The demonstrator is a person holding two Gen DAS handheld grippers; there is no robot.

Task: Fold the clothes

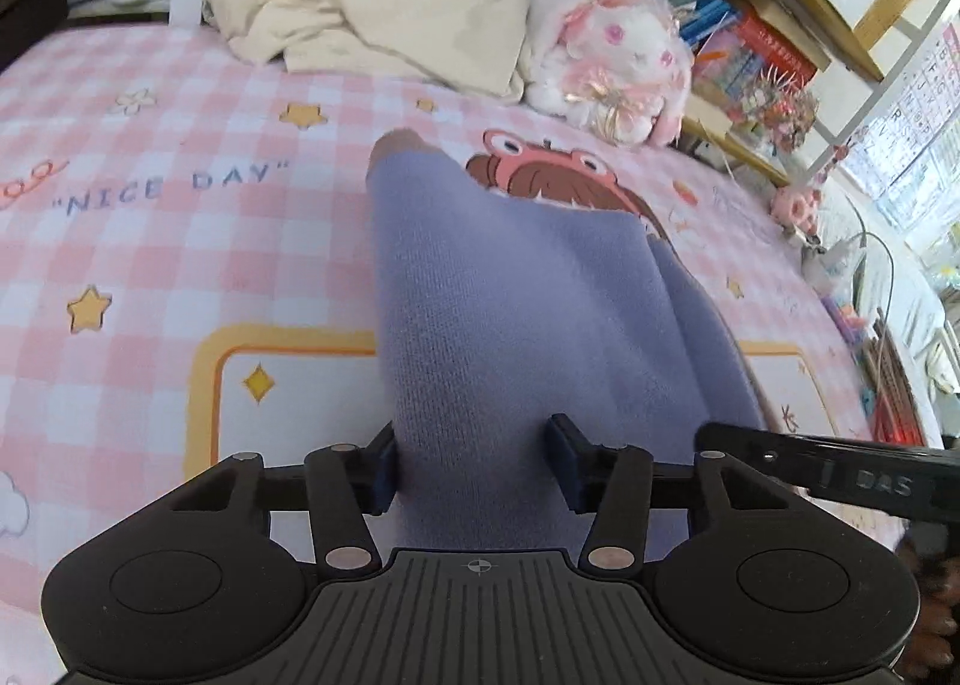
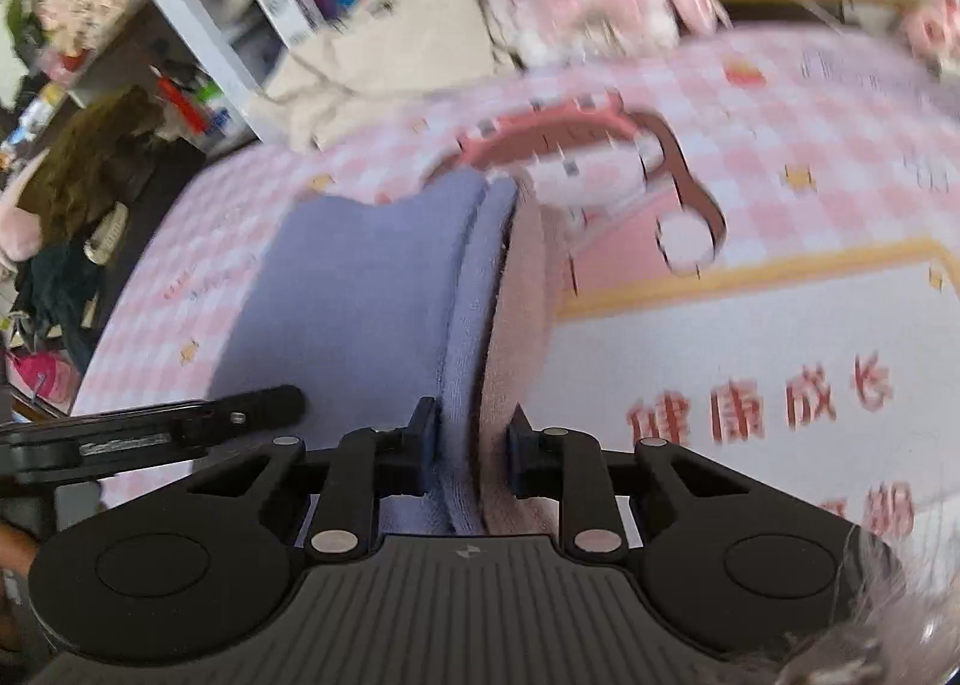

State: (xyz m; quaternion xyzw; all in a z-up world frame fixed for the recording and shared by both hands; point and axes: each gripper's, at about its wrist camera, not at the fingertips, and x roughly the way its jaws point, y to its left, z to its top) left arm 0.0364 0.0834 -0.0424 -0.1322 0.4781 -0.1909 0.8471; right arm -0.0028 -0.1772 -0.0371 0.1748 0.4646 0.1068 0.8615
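On the pink checked bed sheet (image 1: pixel 180 241), the lavender knit garment (image 1: pixel 510 313) lies stretched away from both cameras, with a beige/pink inner layer (image 2: pixel 522 325) showing along one edge in the right wrist view. Left gripper (image 1: pixel 474 469): jaws about half open, bunched near end of the knit between them; left pad seems to touch, right pad looks just clear, so not a firm pinch as far as I can see. Right gripper (image 2: pixel 468 457): jaws narrow, pressing on the doubled edge, lavender plus beige together. Handling call: soft, light, limp knit, will sag and stretch, layers can slide apart; not fragile. Best hold is on the thick hem or folded edge, both layers caught, the two grippers apart along the same edge. Hard to read: right view is motion-blurred; garment type and full outline unclear, near end hidden under gripper bodies, far end foreshortened. Cream cloth pile (image 1: pixel 372 12) and white plush toy (image 1: pixel 612 60) sit well apart at the far side.
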